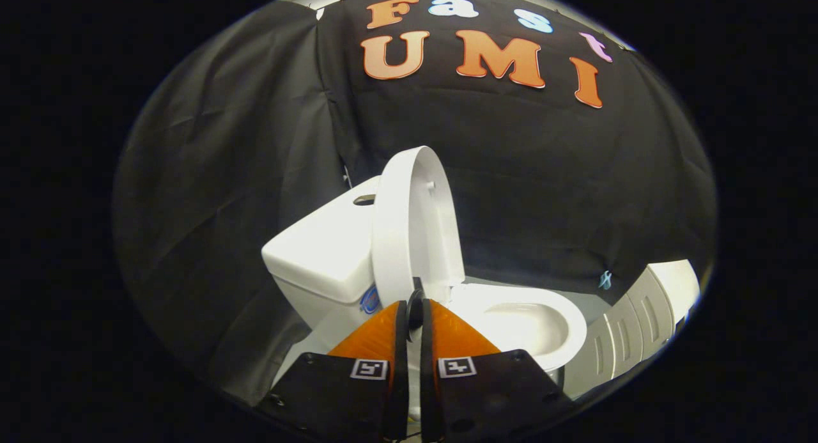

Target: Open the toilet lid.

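From the gripper view I have the toilet lid (415, 229) standing nearly upright against the tank (319, 251), bowl (530, 325) exposed beyond my fingers. The gripper (414, 309) is almost fully closed, a thin slit left, gripping nothing I can make out. My worry: the lid (barely past vertical, I judge) tips forward if I brush it pulling away.
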A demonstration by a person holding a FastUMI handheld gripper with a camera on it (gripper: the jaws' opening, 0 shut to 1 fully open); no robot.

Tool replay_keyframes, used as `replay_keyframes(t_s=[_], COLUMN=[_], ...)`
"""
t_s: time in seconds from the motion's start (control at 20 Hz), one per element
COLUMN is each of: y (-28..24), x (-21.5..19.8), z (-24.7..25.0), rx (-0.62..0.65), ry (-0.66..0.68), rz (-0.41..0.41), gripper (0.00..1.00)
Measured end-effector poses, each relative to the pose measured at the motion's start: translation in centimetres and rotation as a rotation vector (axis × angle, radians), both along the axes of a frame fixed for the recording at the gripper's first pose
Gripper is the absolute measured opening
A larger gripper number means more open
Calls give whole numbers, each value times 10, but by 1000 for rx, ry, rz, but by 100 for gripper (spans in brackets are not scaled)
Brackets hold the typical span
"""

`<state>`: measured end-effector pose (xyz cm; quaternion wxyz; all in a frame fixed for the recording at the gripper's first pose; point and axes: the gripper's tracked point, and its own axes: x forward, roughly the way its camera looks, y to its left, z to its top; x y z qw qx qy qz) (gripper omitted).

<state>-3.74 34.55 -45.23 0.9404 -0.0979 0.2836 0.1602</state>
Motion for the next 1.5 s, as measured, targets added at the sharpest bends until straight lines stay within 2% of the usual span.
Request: replay_keyframes(t_s=[0.1,0.15,0.2,0.4,0.85,1.25,1.5], y=[-5,-7,-14,-47,-150,-244,-290], x=[-3,-2,-5,-3,14,13,10], z=[18,32,44,80,166,248,280], rx=[5,11,4,13,117,108,91], ry=[-34,-66,-98,-164,-272,-385,-443], rz=[4,11,11,-15,-132,-228,-282], gripper=[37,45,60,99,99,99,99])
